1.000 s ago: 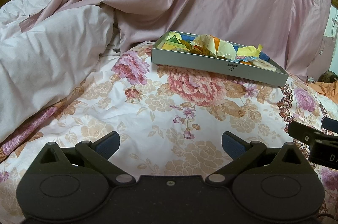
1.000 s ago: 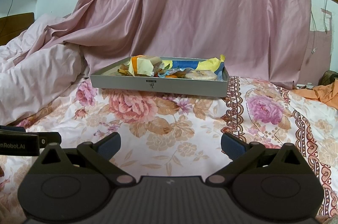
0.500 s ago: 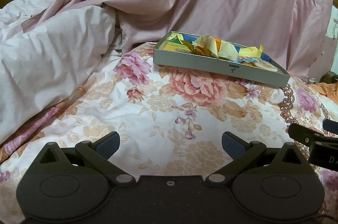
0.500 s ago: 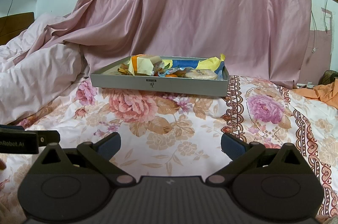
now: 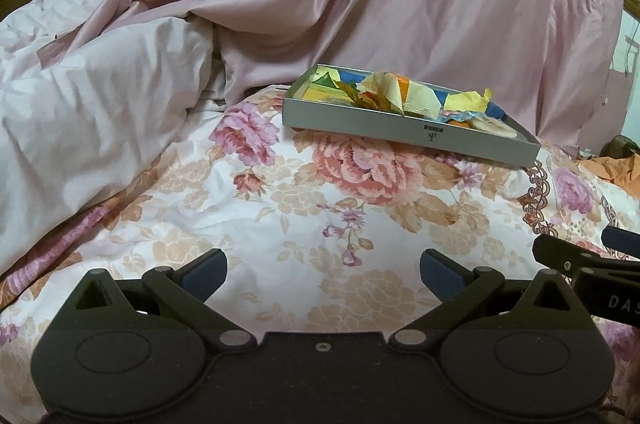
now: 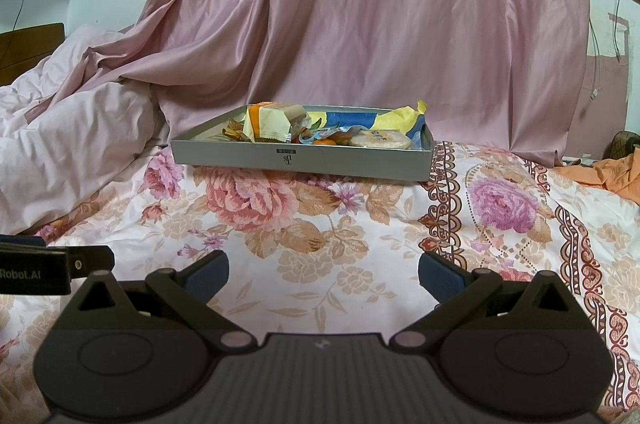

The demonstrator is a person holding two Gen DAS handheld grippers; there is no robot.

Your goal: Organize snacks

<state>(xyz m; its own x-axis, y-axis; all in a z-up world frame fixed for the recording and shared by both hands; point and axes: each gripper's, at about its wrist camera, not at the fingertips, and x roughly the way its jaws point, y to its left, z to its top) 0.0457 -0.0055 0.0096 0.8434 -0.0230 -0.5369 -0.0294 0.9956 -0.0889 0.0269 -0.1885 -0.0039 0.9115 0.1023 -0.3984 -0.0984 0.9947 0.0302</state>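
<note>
Snacks (image 6: 316, 131) are lying mid-frame in the tray (image 6: 240, 157), looking light, crinkly and slippery, best pinched by a wrapper edge, while both grippers (image 5: 323, 274) (image 6: 323, 274) are hovering with jaws apart and empty.

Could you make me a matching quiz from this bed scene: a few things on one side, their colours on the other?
Things:
1. snack box
2. hanging curtain
3. crumpled cloth at far right
4. round cracker in the box

Colours:
A. orange
B. grey
C. pale cream
D. dusty pink

Pairs: 1-B, 2-D, 3-A, 4-C
</note>
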